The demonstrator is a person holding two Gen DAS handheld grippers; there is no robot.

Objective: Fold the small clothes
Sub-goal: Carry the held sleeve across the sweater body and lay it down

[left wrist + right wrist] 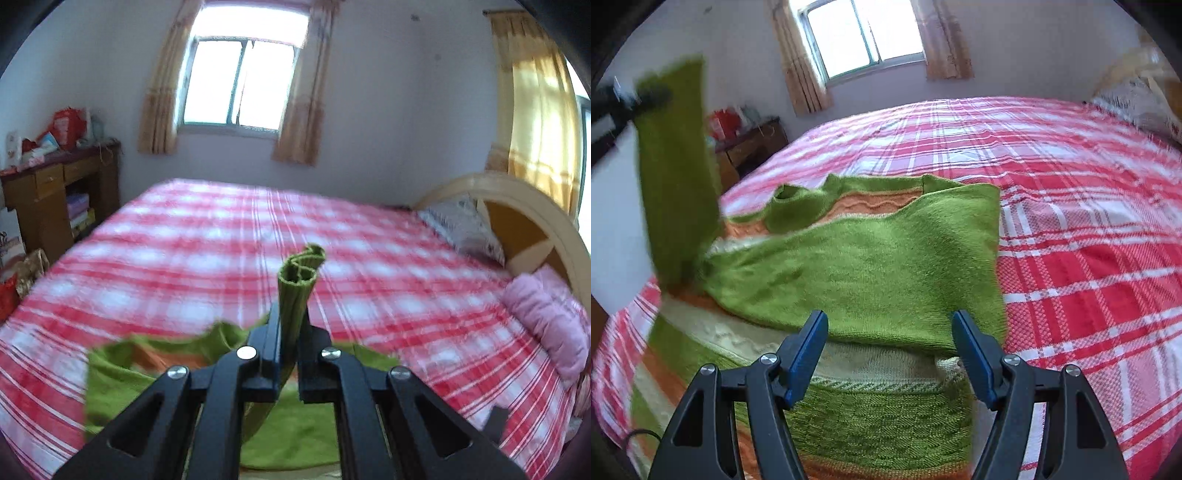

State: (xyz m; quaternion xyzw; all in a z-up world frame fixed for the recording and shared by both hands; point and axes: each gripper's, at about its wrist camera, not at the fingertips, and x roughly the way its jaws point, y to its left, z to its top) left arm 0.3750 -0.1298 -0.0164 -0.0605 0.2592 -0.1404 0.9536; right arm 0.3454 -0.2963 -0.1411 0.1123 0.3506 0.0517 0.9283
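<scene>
A small green knitted sweater (871,266) with orange and cream stripes lies on the red and white plaid bed (1089,229). Its right side is folded over the body. My left gripper (290,317) is shut on the ribbed cuff of the green sleeve (297,284), which sticks up between the fingers. In the right wrist view the left gripper (631,99) holds that sleeve (676,173) up high at the far left. My right gripper (890,325) is open and empty just above the sweater's lower part.
A pink pillow (546,321) and a patterned pillow (461,225) lie by the curved headboard (517,218) on the right. A wooden desk (55,192) with clutter stands left of the bed. A curtained window (240,81) is behind.
</scene>
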